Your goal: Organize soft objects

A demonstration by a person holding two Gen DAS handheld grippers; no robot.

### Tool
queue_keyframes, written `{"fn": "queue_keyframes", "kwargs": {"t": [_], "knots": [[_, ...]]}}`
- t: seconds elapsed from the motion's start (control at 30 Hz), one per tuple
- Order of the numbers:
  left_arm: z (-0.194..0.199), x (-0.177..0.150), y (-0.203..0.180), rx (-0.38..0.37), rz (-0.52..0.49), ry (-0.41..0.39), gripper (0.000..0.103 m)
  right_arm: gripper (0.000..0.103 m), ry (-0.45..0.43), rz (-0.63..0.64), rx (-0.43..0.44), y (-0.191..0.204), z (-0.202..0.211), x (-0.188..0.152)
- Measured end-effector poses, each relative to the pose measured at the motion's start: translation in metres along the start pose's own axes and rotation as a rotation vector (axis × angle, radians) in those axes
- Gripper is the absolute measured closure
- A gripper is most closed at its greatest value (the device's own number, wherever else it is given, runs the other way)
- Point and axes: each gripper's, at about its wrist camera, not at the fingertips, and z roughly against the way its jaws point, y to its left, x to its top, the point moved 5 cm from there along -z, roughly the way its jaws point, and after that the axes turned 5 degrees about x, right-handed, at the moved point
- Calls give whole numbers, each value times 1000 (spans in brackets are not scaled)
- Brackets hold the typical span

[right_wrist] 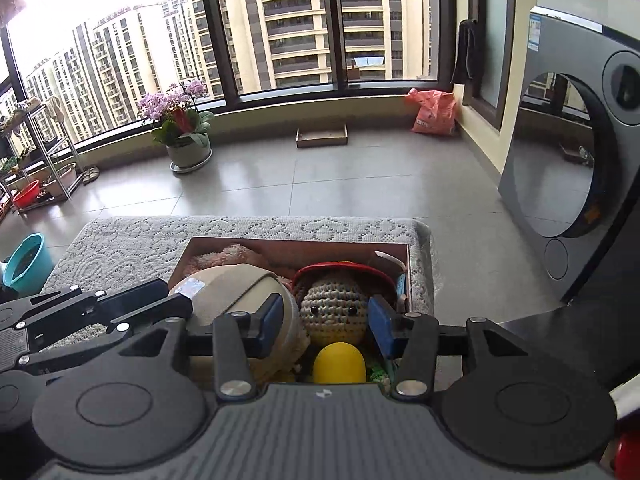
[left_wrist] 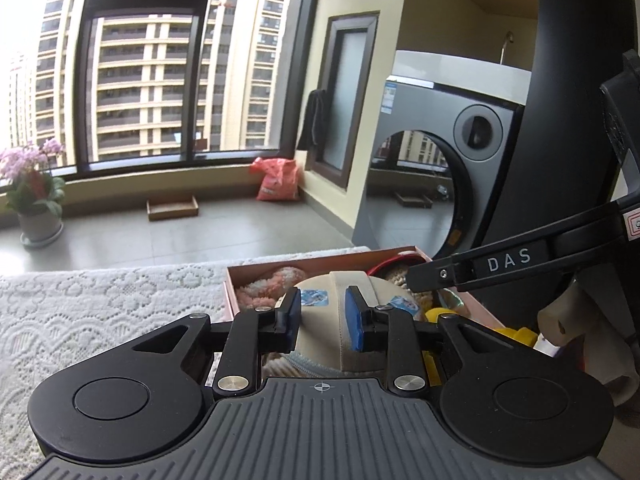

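Note:
An open cardboard box (right_wrist: 280,242) sits on a lace-covered table and holds several soft toys. My left gripper (left_wrist: 325,316) is shut on a round beige cap (left_wrist: 320,336) with cartoon stickers, its blue pads pressing both sides. In the right wrist view the same left gripper (right_wrist: 176,296) meets the cap (right_wrist: 240,284) from the left. My right gripper (right_wrist: 326,322) is shut on a crocheted doll (right_wrist: 332,304) with a red hat, one pad at each side. In the left wrist view a right gripper finger (left_wrist: 440,274) reaches the doll (left_wrist: 396,276). A pink plush (left_wrist: 268,284) lies at the box's back left.
A yellow rounded toy (right_wrist: 339,362) lies below the doll in the box. The white lace cloth (left_wrist: 120,300) stretches left of the box. A grey washing machine (left_wrist: 440,184) stands on the right, a flower pot (right_wrist: 188,152) by the window, a teal bucket (right_wrist: 26,262) on the floor left.

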Motion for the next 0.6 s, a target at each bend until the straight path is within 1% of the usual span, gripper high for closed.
{"fn": "queue_keyframes", "kwargs": {"t": [0.07, 0.13, 0.17, 0.2, 0.23, 0.27, 0.33, 0.37, 0.4, 0.43, 0.5, 0.57, 0.6], "knots": [[-2, 1, 2, -9, 15, -8, 75, 55, -22, -21, -23, -6, 19, -10], [6, 1, 8, -19, 48, -9, 75, 50, -45, -13, -61, -5, 38, -24], [13, 0, 11, -12, 69, -13, 75, 39, -73, -3, -89, -2, 53, -37], [27, 0, 16, 3, 92, -32, 75, 26, -93, 5, -105, 0, 63, -45], [42, -2, 19, 15, 101, -51, 75, 21, -130, 16, -123, 6, 78, -61], [60, -6, 22, 27, 101, -63, 75, 16, -158, 21, -134, 12, 90, -75], [91, -21, 24, 33, 76, -46, 75, 16, -190, 31, -147, 22, 104, -100], [104, -32, 24, 37, 56, -27, 75, 14, -200, 36, -142, 29, 111, -118], [118, -48, 23, 51, 26, 0, 75, 9, -200, 34, -133, 34, 112, -130], [127, -60, 21, 66, 3, 23, 75, 7, -190, 22, -117, 39, 111, -144], [142, -94, 19, 119, -45, 86, 75, 6, -136, -26, -79, 46, 100, -176], [147, -124, 18, 164, -51, 141, 75, 6, -70, -58, -57, 50, 82, -198], [147, -137, 18, 171, -39, 171, 75, 6, -39, -63, -56, 51, 73, -205]]}}
